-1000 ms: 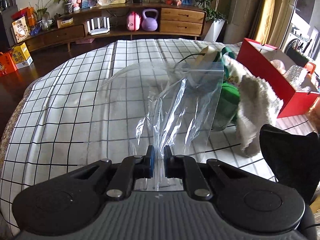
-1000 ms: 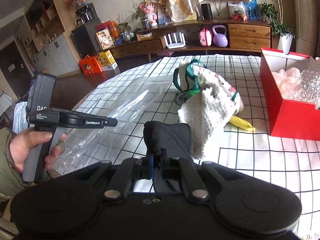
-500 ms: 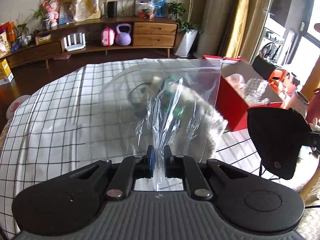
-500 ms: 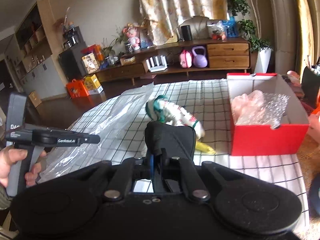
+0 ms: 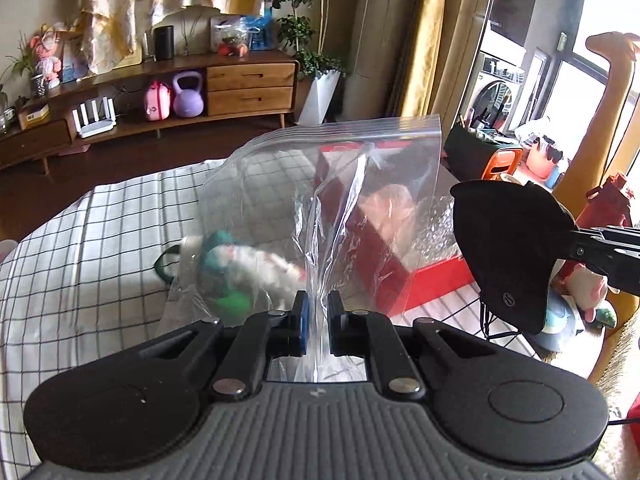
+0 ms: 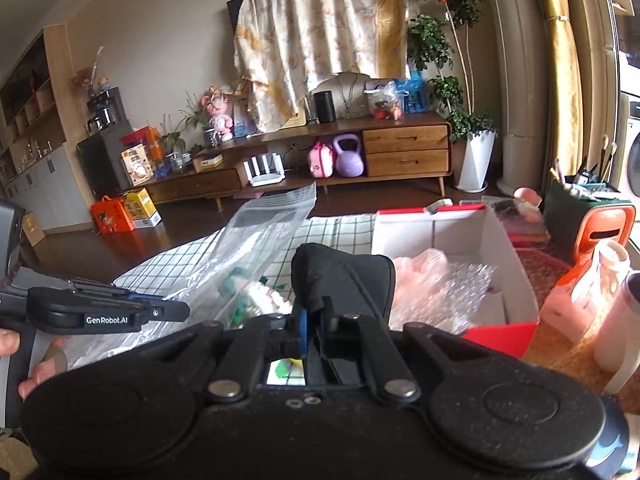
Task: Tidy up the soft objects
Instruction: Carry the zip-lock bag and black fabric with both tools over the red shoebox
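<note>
My left gripper (image 5: 316, 320) is shut on the bottom edge of a clear zip bag (image 5: 340, 184), which stands up in the air in front of it. My right gripper (image 6: 316, 320) is shut on a black fabric piece (image 6: 344, 276). In the left wrist view that black fabric piece (image 5: 508, 248) hangs to the right of the bag, pinched by the right gripper (image 5: 580, 240). In the right wrist view the left gripper (image 6: 180, 312) and bag (image 6: 264, 236) are at the left. A green and white plush (image 5: 236, 268) lies on the table, blurred behind the bag.
A red box (image 6: 452, 228) with a pink item and bubble wrap inside stands at the table's right end. The table has a checked cloth (image 5: 100, 240). A pink and white bottle (image 6: 592, 292) and an orange bin (image 6: 604, 232) stand right of the box. A hand (image 6: 36, 372) holds the left gripper.
Both grippers have risen and swung right toward the red box. The bag and the black fabric piece have come up off the table with them. Both grips are unchanged.
</note>
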A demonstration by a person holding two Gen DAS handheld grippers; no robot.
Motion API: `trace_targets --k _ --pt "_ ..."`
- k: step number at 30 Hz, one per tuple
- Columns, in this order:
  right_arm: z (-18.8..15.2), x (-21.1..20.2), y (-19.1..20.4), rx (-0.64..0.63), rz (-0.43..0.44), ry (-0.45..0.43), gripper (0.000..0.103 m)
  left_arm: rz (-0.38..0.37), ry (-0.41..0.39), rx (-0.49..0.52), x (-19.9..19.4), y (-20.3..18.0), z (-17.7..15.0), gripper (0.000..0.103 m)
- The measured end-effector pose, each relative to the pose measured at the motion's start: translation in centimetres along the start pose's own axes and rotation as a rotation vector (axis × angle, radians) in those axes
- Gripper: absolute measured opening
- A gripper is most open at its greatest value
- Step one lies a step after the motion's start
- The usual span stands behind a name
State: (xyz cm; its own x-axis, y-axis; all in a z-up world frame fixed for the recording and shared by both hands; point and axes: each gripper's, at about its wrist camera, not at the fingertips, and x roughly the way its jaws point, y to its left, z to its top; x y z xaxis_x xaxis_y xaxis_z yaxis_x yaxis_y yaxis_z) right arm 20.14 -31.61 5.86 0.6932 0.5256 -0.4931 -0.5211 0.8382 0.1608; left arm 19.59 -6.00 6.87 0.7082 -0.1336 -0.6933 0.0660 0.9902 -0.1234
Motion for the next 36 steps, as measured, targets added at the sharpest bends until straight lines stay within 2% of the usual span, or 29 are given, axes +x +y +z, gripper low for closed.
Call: trace_targets --k 7,15,17,21,27,30,31,33,34,36 --pt "2.7 1.2 -3.0 -0.001 -0.064 0.020 0.005 -0.022 0.001 0.019 3.0 -2.9 3.9 0.009" --pt "5.6 2.4 -7.0 0.047 -0.117 -0.022 0.005 -0.041 -0.012 0.043 6.5 -5.8 7.5 0.009" --pt "5.8 2.8 -8.1 0.061 -0.125 -0.027 0.005 -0.063 0.025 0.035 7.4 -5.7 7.1 0.009" --pt "5.1 3.3 -9.3 0.063 -0.126 -0.019 0.005 -0.061 0.098 0.045 9.0 -5.2 4.8 0.010" --pt "4.4 3.9 -9.8 0.071 -0.124 -0.002 0.005 -0.089 0.101 -0.014 8.3 -3.2 3.3 0.010" --pt "4.2 3.8 -9.8 0.070 -0.120 0.002 0.005 -0.099 0.089 -0.034 7.4 -2.3 2.9 0.014" --pt "4.2 3.8 -9.8 0.072 -0.119 0.002 0.005 -0.101 0.087 -0.033 7.1 -2.1 2.7 0.022" --pt "4.0 3.8 -9.7 0.074 -0.115 0.005 0.005 -0.093 0.089 -0.025 6.9 -1.9 2.3 0.058" --pt "4.0 3.9 -9.8 0.075 -0.113 0.005 0.005 -0.093 0.090 -0.022 7.0 -1.7 2.0 0.088" --pt "3.8 3.8 -9.7 0.075 -0.110 0.008 0.005 -0.105 0.087 -0.031 7.0 -1.4 1.3 0.092"
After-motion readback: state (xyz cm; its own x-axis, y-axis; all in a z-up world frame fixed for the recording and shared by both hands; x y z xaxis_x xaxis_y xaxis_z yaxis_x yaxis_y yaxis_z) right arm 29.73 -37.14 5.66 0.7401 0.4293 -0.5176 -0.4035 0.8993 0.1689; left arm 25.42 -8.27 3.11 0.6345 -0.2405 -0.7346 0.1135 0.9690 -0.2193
